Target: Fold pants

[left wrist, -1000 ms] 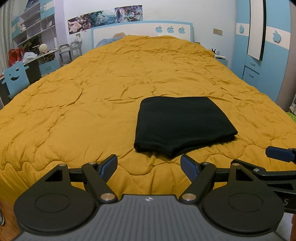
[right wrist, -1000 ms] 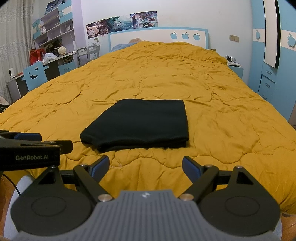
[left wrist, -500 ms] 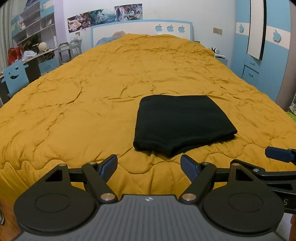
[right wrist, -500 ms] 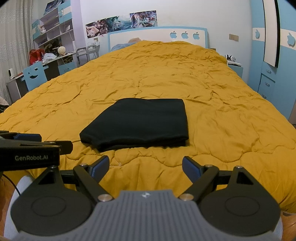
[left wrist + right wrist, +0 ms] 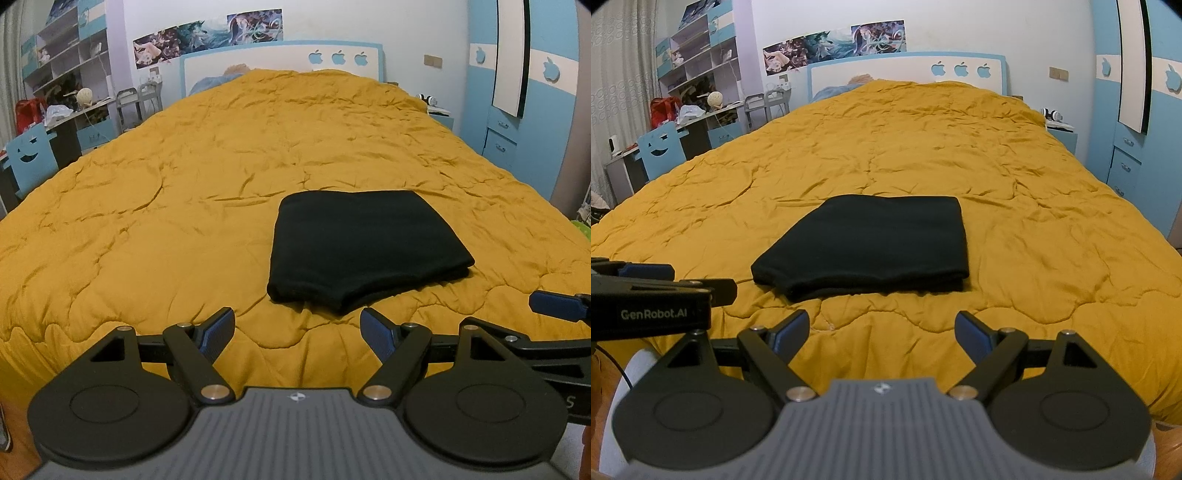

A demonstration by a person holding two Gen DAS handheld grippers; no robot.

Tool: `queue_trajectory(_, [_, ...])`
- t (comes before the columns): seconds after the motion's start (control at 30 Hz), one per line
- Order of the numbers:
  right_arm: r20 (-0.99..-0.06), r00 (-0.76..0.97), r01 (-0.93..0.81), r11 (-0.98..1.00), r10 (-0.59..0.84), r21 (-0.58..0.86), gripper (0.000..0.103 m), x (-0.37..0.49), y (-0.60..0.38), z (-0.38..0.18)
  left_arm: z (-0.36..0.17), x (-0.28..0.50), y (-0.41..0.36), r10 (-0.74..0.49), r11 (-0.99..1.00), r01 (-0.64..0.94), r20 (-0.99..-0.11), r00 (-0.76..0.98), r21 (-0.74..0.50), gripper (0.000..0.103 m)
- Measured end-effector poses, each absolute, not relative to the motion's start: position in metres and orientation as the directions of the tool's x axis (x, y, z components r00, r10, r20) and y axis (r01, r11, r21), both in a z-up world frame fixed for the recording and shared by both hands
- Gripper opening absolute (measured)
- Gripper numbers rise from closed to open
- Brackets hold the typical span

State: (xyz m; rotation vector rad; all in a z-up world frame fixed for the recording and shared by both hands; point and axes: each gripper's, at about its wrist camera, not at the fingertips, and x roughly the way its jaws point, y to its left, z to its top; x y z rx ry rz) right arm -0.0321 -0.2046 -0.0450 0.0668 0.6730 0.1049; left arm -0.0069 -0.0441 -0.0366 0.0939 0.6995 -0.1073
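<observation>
pants (image 5: 364,251): 1, folded | quilt (image 5: 184,206): 1 | grippers: 2, jaws apart, empty

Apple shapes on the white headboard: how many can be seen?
3. The apple shapes sit in a row at the headboard's upper right: left one, middle one, right one. None seems hidden.

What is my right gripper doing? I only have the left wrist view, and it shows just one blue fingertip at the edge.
Observer: The right gripper is open with nothing between its fingers, short of the folded black pants.
Operator: Is the pants' right edge tidy?
Observer: In the right wrist view it runs straight, with the layers stacked at the near corner.
Operator: Is my left gripper clear of the cloth?
Observer: Yes. Seen side-on, the left gripper is apart from the pants, over the yellow quilt.
</observation>
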Motion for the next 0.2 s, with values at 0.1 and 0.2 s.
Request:
queue_trajectory(0.1, [-0.620, 0.775, -0.075, 0.992, 0.119, 0.097, 0.082, -0.0320, -0.2043, -0.0445, -0.0371, -0.0059, -0.0435, -0.068, 0.990, 0.132, -0.647, 0.759, 0.051, 0.090])
queue_trajectory(0.2, [-0.620, 0.775, -0.076, 0.992, 0.120, 0.097, 0.082, -0.0319, -0.2039, -0.0443, -0.0370, -0.0059, -0.0438, -0.066, 0.990, 0.129, -0.647, 0.759, 0.050, 0.090])
